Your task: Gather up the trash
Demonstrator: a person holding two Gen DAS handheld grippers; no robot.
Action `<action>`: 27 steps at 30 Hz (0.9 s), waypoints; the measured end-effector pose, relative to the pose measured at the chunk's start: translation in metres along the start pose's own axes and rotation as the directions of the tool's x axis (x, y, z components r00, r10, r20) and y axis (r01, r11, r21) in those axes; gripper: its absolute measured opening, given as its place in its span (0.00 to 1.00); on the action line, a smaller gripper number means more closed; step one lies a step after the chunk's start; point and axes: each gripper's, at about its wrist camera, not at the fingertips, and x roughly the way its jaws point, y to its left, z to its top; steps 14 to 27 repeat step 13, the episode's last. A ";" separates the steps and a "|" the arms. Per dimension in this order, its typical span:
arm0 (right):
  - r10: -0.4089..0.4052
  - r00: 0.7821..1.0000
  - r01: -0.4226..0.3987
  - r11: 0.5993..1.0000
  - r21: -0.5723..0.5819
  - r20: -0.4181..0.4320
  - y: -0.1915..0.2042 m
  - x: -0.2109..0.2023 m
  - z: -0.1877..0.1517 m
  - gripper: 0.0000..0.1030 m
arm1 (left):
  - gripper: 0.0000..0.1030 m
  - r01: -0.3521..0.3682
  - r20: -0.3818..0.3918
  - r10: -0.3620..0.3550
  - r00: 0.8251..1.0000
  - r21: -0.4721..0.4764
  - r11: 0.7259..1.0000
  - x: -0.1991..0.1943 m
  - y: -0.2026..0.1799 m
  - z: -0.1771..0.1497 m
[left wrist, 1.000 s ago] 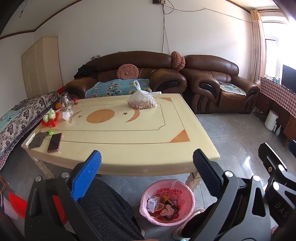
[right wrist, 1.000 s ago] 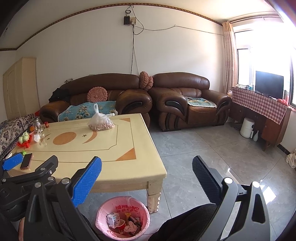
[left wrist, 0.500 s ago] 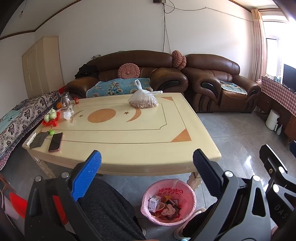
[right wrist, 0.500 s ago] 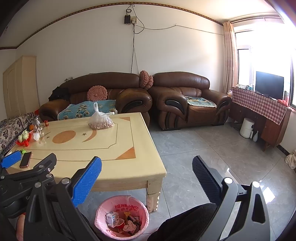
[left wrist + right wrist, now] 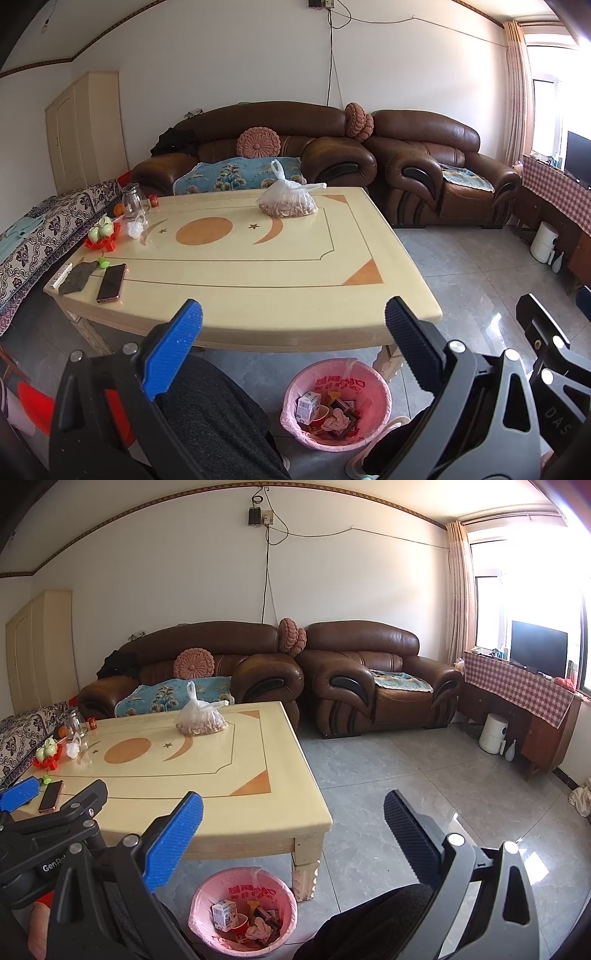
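Living-room surroundings frame the scene: brown leather sofas (image 5: pixel 280 147) are set behind a low cream table (image 5: pixel 258 280), with grey floor tiles all around. What remains to be collected is judged to be the crumpled white scrap (image 5: pixel 135 229) on the far left part of the table, beside the glass jug (image 5: pixel 131 201); it is expected to be very light, soft and easily squashed, so it is best pinched across its middle, with care taken not to knock the fragile jug just beside it. Whether the tied plastic bag (image 5: pixel 288 201) counts as trash cannot be told; it seems to hold peanuts or something similar, would sag when lifted, and is best taken by the knotted handles at the top. Below the near edge of the table, next to a table leg, a pink-lined bin (image 5: pixel 336 402) stands on the floor; a small white carton (image 5: pixel 308 404), a paper cup and several wrappers are seen inside, lying loosely, and room is left above them. A phone (image 5: pixel 110 282), a dark pouch and a red tray of green ornaments (image 5: pixel 101 234) are kept along the left edge of the table and are not judged to be trash. The left gripper (image 5: pixel 293 323) is held with its fingers spread wide and nothing between them, near the table's front edge. The right gripper (image 5: pixel 293 805) is likewise spread and holds nothing, over the table's near right corner.
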 end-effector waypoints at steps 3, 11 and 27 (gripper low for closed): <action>0.001 1.000 -0.001 1.000 -0.001 -0.002 0.000 0.001 0.000 0.93 | 0.94 0.006 -0.002 -0.006 1.000 0.001 1.000 0.001 0.001 0.000; 0.007 1.000 -0.007 1.000 -0.003 0.000 0.001 0.000 0.000 0.93 | 0.94 0.004 -0.018 -0.004 1.000 0.010 1.000 0.004 0.001 0.000; 0.005 1.000 -0.005 1.000 -0.005 0.000 0.002 0.000 -0.001 0.93 | 0.94 0.008 -0.026 -0.008 1.000 0.011 1.000 0.005 0.001 -0.001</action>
